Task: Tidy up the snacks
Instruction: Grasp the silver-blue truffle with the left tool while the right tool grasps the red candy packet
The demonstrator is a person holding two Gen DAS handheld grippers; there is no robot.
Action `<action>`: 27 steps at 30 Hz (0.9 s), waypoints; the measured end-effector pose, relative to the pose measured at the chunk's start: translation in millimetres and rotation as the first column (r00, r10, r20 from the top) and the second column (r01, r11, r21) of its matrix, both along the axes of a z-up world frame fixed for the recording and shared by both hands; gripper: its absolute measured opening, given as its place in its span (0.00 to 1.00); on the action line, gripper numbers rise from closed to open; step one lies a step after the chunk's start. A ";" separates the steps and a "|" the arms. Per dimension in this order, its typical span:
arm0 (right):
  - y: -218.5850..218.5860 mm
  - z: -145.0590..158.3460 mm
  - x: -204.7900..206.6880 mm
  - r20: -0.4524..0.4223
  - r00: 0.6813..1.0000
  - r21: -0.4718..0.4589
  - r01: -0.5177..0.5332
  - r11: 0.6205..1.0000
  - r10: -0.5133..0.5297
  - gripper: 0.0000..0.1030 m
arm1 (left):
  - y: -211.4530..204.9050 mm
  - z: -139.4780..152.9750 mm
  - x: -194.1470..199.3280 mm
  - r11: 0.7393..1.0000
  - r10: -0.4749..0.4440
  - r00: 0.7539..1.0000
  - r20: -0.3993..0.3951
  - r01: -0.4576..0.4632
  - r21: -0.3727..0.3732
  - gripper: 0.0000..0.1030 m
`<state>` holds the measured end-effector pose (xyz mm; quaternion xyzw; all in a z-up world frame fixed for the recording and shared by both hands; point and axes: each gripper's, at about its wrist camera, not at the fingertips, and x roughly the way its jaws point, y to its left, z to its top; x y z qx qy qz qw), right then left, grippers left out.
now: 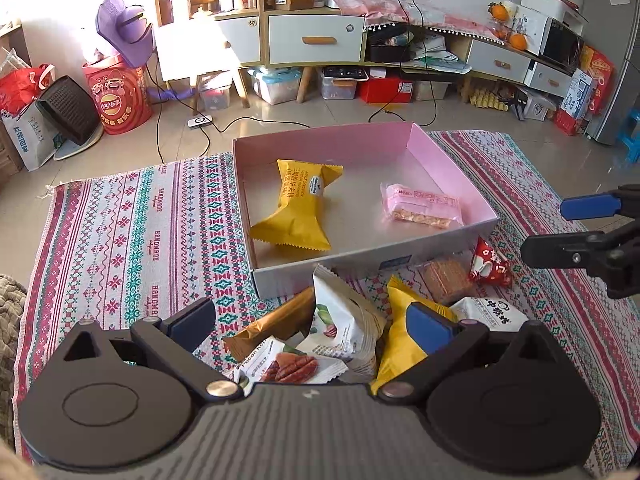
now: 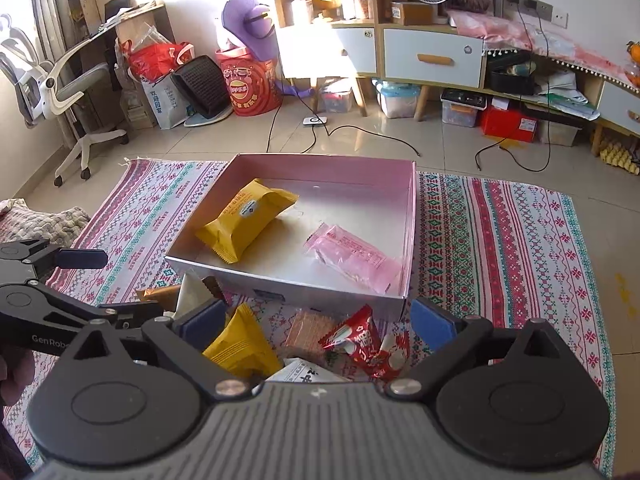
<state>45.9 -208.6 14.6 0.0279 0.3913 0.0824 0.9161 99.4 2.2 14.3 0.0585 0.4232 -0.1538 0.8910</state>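
Note:
A pink-lined box (image 1: 440,156) (image 2: 412,216) sits on a patterned cloth and holds a yellow snack pack (image 1: 298,208) (image 2: 248,220) and a pink wafer pack (image 1: 424,206) (image 2: 352,258). A pile of loose snacks lies in front of it: a white nut pack (image 1: 344,320), a pecan pack (image 1: 292,366), a yellow pack (image 1: 400,344) (image 2: 242,344), a brown wafer (image 1: 446,280) (image 2: 310,330) and a red candy pack (image 1: 490,266) (image 2: 368,346). My left gripper (image 1: 316,326) is open over the pile. My right gripper (image 2: 318,328) is open above the red pack, empty.
The patterned cloth (image 1: 132,232) (image 2: 504,240) covers the floor. Cables (image 1: 256,120) run across the tiles behind the box. A cabinet (image 1: 316,36) and storage bins stand at the back. An office chair (image 2: 60,92) stands at far left.

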 end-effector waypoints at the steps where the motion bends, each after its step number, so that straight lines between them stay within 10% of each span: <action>1: 0.1 -2.0 -2.7 -0.006 1.000 -0.001 -0.003 1.000 0.003 0.97 | 1.5 -1.4 -3.1 1.000 -0.002 1.000 -0.003 0.002 -0.002 1.00; 27: 8.2 -66.0 -57.5 -0.311 0.948 -0.044 -0.092 0.995 0.074 0.96 | -19.0 -49.1 -70.7 0.978 -0.208 0.964 -0.165 0.209 -0.006 1.00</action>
